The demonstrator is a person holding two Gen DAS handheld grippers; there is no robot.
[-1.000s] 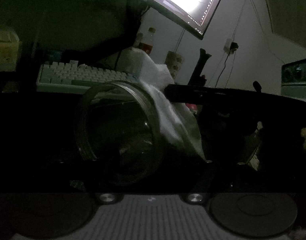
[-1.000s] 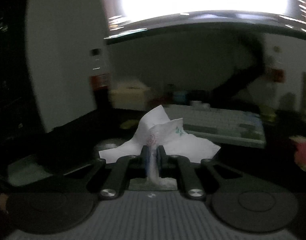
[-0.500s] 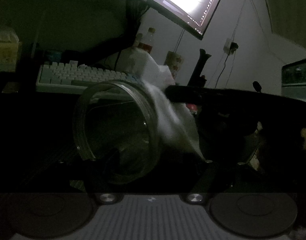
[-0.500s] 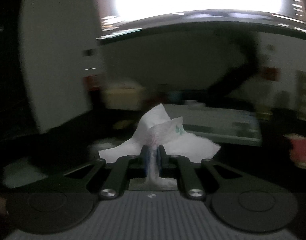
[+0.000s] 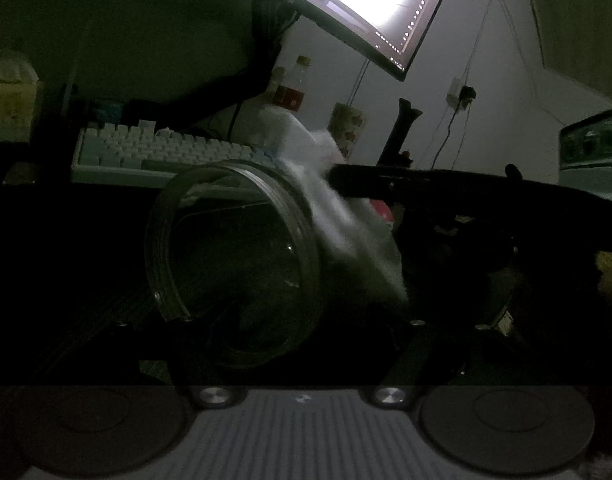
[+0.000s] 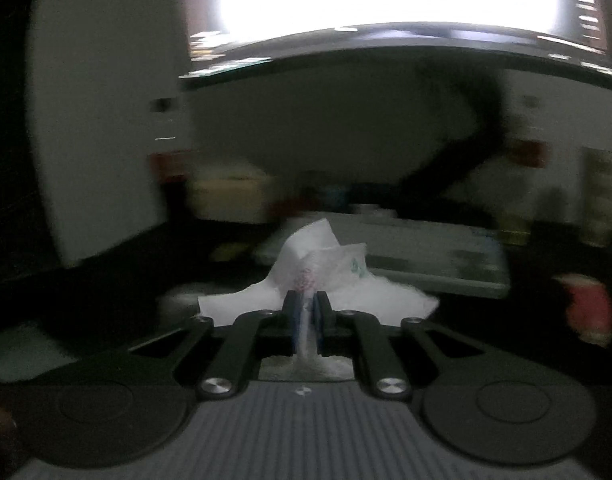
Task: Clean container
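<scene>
The left gripper (image 5: 301, 320) carries a clear glass jar (image 5: 233, 264) lying on its side, threaded mouth facing left; the fingers are lost in darkness, so I cannot tell how they close on it. A white tissue (image 5: 338, 216) lies against the jar's outer wall, brought in from the right by the right gripper (image 5: 346, 178). In the right wrist view, the right gripper (image 6: 306, 308) has its fingers (image 6: 290, 312) pinched tight on the crumpled tissue (image 6: 326, 276). Behind, on the dark desk (image 5: 85, 248), sits a white keyboard (image 5: 153, 152) under a bright monitor (image 5: 366, 4), with a bottle (image 5: 293, 88) nearby.
</scene>
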